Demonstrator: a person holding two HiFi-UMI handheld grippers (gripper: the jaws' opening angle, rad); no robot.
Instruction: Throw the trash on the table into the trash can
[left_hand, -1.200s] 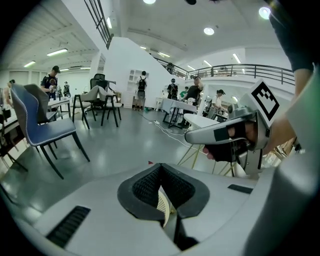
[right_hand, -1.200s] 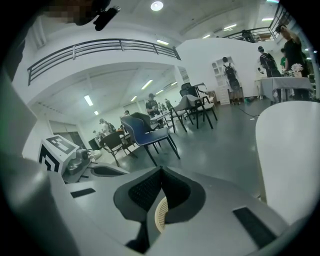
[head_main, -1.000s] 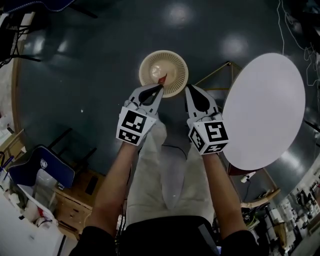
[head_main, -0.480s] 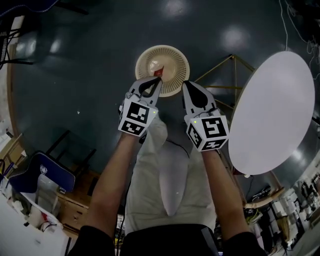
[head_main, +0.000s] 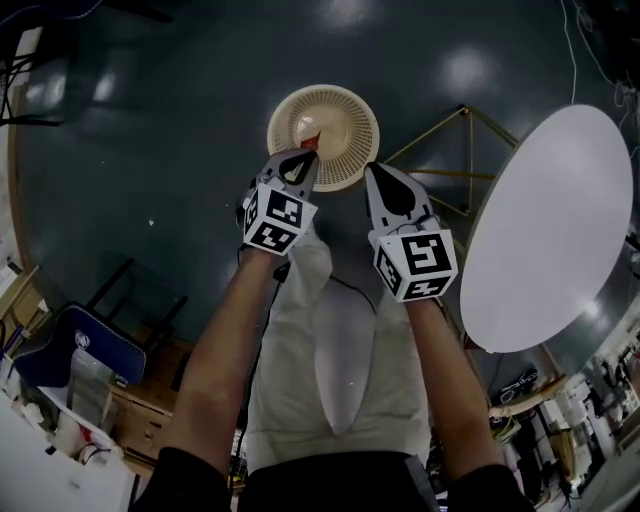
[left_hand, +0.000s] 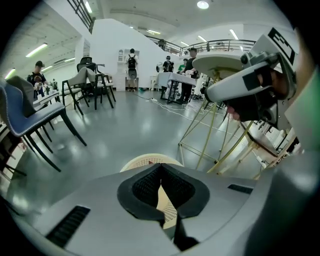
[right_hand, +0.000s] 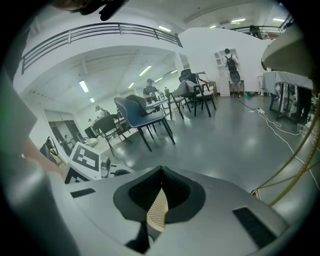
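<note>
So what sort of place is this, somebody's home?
No, more likely a big open workspace or lab hall: a polished grey floor, scattered office chairs, and a railed mezzanine overhead.

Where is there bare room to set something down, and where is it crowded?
Bare: the white round table, and the dark floor left of the trash can. Crowded: the can's near rim, where left gripper and right gripper hang.
</note>
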